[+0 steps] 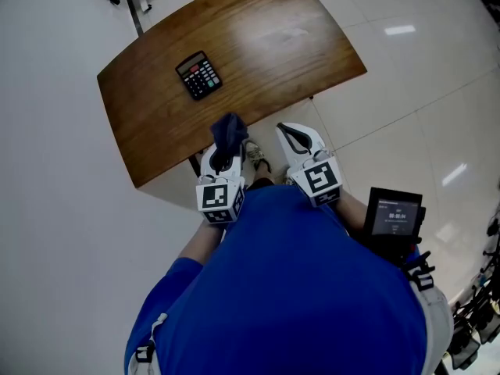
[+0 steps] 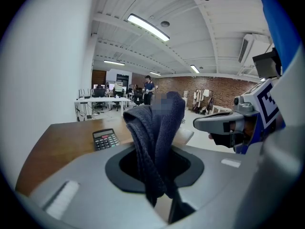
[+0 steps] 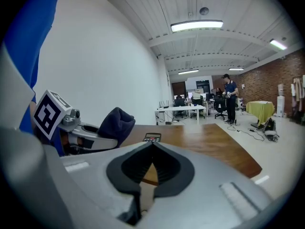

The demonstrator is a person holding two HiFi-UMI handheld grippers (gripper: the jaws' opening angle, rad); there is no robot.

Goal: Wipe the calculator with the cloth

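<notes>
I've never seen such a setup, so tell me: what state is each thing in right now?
Left claw: shut on the cloth.
Right claw: shut, empty.
Cloth: bunched, held up in the air.
Calculator: flat on the table, face up, untouched.
Small screen: on.

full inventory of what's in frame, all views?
table: 1, brown wood, ahead of the person
calculator: 1, black, on the table, left part
cloth: 1, dark blue, bunched in the left gripper's jaws
screen unit: 1, black, at the person's right side
desks: a white row, far back of the room
bystander: 1, dark top, standing by the desks
left gripper: white, shut on the cloth, at the table's near edge
right gripper: white, shut, empty, beside the left
shirt: blue, wearer's
</notes>
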